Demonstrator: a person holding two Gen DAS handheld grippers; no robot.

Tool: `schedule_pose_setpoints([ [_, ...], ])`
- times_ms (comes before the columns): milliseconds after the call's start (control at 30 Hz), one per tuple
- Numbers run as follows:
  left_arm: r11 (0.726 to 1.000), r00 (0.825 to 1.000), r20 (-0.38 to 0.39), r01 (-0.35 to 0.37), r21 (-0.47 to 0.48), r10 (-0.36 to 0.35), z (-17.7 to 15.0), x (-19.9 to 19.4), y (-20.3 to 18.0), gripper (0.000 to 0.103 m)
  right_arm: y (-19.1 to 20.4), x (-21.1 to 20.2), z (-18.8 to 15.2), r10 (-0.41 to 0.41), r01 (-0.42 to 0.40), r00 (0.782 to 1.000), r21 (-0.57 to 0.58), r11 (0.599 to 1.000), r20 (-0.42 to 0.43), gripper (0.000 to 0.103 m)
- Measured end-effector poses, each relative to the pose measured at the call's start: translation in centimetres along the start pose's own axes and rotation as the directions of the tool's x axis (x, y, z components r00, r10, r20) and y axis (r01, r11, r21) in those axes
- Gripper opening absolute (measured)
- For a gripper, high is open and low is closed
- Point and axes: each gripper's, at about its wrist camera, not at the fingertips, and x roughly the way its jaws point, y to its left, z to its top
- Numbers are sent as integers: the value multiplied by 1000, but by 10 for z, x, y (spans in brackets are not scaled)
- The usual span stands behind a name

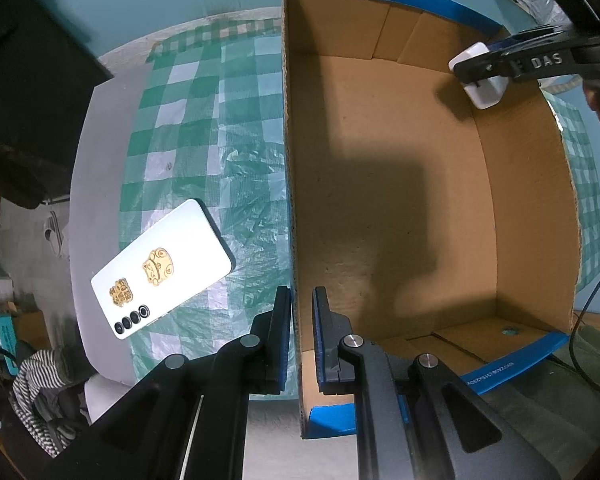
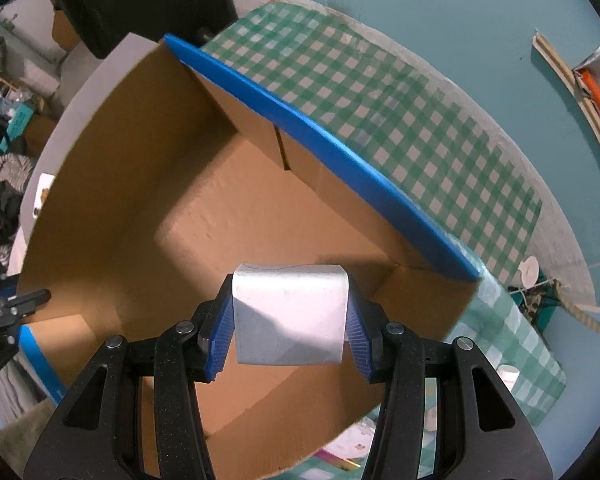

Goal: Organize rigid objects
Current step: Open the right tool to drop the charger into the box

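Right gripper (image 2: pixel 290 322) carries white block (image 2: pixel 290 316) over cardboard box (image 2: pixel 112 184); left gripper (image 1: pixel 302 340) clamps box wall.
Block held between blue pads above the box's near right corner, its underside hidden. Left gripper closed on the box's left wall. White phone (image 1: pixel 162 268) lies face down on checked cloth (image 1: pixel 204 120) near the surface's left edge. Black shape top left unclear.

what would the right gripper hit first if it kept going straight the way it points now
Most likely the bare cardboard floor of the box. The right gripper, shut on the white block, points down into it; nothing else shows underneath, though depth is unclear.
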Motion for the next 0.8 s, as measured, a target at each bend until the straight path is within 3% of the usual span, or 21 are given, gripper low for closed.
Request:
schedule_pose_setpoints([
  [433, 1000, 1000, 11, -6, 2, 6, 0, -3, -1, 10, -7, -10, -9, -5, 4, 999, 40, 999, 37, 50],
  [567, 1000, 1000, 14, -8, 2, 8, -1, -4, -1, 10, -9, -24, -13, 1, -5, 998, 60, 998, 64, 59],
  [800, 1000, 1000, 14, -10, 5, 10, -2, -4, 0, 10, -14, -56, -26, 7, -17, 992, 81, 997, 124, 65],
])
